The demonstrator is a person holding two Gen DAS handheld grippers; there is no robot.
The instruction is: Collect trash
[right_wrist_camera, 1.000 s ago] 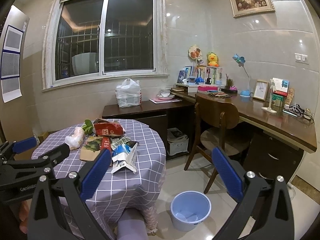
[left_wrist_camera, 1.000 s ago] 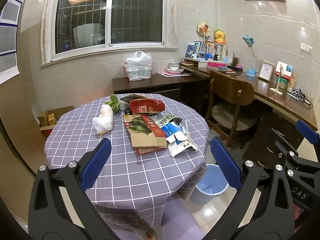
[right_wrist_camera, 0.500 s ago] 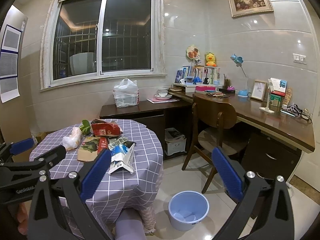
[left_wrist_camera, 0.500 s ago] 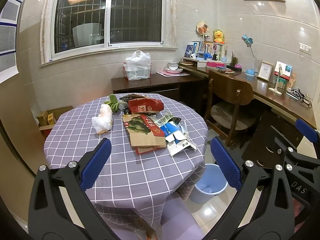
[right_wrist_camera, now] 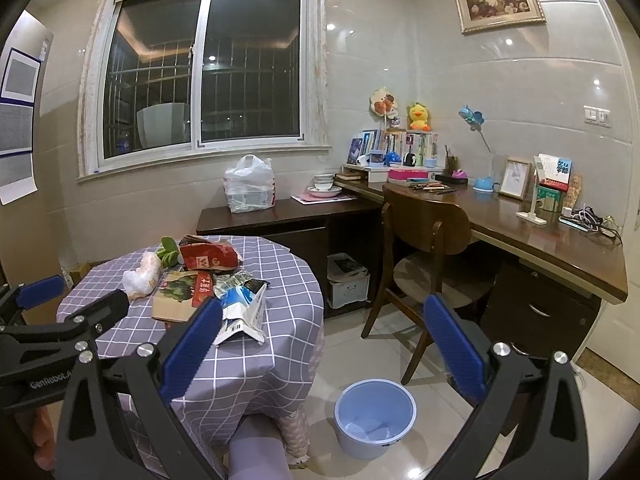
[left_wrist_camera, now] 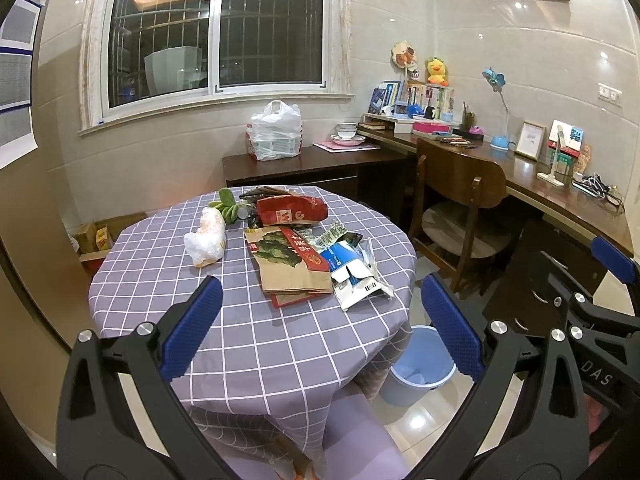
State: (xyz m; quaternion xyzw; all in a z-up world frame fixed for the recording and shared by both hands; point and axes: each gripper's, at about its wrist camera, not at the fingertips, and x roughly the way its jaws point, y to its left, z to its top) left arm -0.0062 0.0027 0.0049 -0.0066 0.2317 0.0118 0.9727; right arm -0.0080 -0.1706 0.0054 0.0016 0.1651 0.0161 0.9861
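Trash lies on a round table with a purple checked cloth (left_wrist_camera: 224, 344): a white crumpled bag (left_wrist_camera: 206, 236), a red packet (left_wrist_camera: 292, 210), a brown paper bag (left_wrist_camera: 292, 268), a torn blue-and-white carton (left_wrist_camera: 354, 276) and green banana peels (left_wrist_camera: 228, 208). A blue bin (right_wrist_camera: 374, 416) stands on the floor right of the table; it also shows in the left wrist view (left_wrist_camera: 420, 368). My left gripper (left_wrist_camera: 320, 328) is open and empty, short of the table's near edge. My right gripper (right_wrist_camera: 324, 352) is open and empty, above the floor between table and bin.
A wooden chair (right_wrist_camera: 428, 240) stands at an L-shaped dark desk (right_wrist_camera: 560, 248) with books, lamp and frames. A white plastic bag (right_wrist_camera: 250, 184) sits on the desk under the window. A purple stool (right_wrist_camera: 256, 452) is below me. Boxes (left_wrist_camera: 96, 236) lie left of the table.
Both grippers have drifted slightly back and to the right; the table and bin sit a little further left in the views. Both jaws stay open.
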